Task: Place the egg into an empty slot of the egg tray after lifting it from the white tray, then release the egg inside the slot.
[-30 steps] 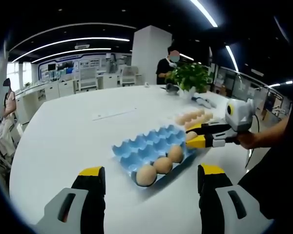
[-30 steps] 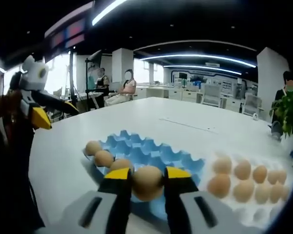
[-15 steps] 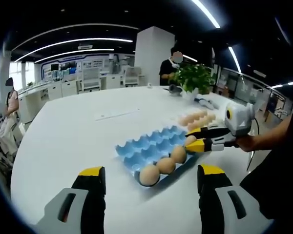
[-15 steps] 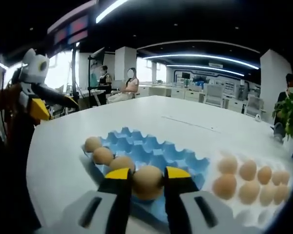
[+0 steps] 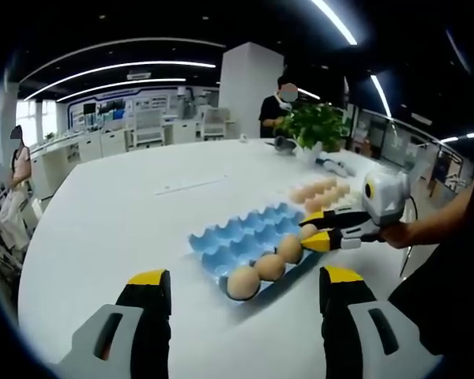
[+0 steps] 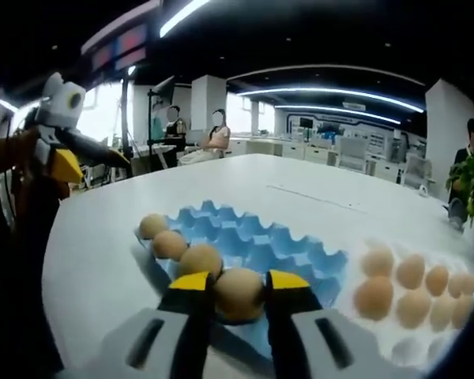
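A blue egg tray (image 5: 249, 237) (image 6: 257, 246) lies on the white table, with three brown eggs (image 5: 269, 267) in its near row in the left gripper view. My right gripper (image 6: 238, 294) is shut on a brown egg (image 6: 238, 294), low over the tray's near edge beside the row of eggs (image 6: 177, 248). That gripper (image 5: 310, 230) also appears at the right of the left gripper view, its egg at the row's end. Beyond lies the white tray (image 5: 316, 192) (image 6: 411, 278) with several eggs. My left gripper (image 5: 238, 286) hangs open above the table, nothing between its fingers.
A potted green plant (image 5: 310, 124) stands at the table's far side, with a person behind it. Other people sit at desks in the background. The left gripper (image 6: 59, 146) shows at the left of the right gripper view. Bare white table (image 5: 126, 213) spreads left of the blue tray.
My right gripper has sunk a little with the egg, closer to the blue tray's near row. The left gripper has barely moved.
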`<state>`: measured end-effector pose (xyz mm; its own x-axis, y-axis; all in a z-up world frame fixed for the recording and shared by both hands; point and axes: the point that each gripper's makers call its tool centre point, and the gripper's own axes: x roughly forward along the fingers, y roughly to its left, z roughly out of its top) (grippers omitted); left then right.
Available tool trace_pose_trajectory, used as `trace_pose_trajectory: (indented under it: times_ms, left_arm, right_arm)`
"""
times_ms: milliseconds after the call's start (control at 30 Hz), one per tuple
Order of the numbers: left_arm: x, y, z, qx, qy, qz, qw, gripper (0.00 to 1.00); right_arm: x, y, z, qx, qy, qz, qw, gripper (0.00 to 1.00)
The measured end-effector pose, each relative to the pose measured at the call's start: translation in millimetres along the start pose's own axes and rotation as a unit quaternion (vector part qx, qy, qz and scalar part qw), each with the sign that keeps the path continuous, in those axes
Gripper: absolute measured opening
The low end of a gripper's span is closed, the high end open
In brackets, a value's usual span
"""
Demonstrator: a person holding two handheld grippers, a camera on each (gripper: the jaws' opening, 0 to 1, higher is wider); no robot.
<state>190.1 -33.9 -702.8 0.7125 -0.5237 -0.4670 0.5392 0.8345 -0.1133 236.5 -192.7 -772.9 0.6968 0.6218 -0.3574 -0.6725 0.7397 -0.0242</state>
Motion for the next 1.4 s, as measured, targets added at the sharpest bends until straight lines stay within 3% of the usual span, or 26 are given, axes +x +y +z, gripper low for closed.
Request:
trace_pose_trajectory:
  times_ms: [300,1000,1400]
  left_arm:
    - [1.0,-3.1,0.8,0.002,-0.001,-0.004,1.0,0.78]
    - [0.8,-7.0,4.1,0.007,-0.005,-0.009,0.9999,0.78]
    - [0.8,-10.3,6.1,0.011,-0.008,-0.013,0.9998,0.78]
  right_arm:
    - [-3.3,1.6,-1.1,-0.012,-0.002,0.005,0.9999,0.26]
    - [-20.6,-1.5,-7.9,0.004,0.007,0.001,1.0,0.26]
    - [-40.6,-19.4,-7.8,0.027,0.0,-0.035,0.999,0.25]
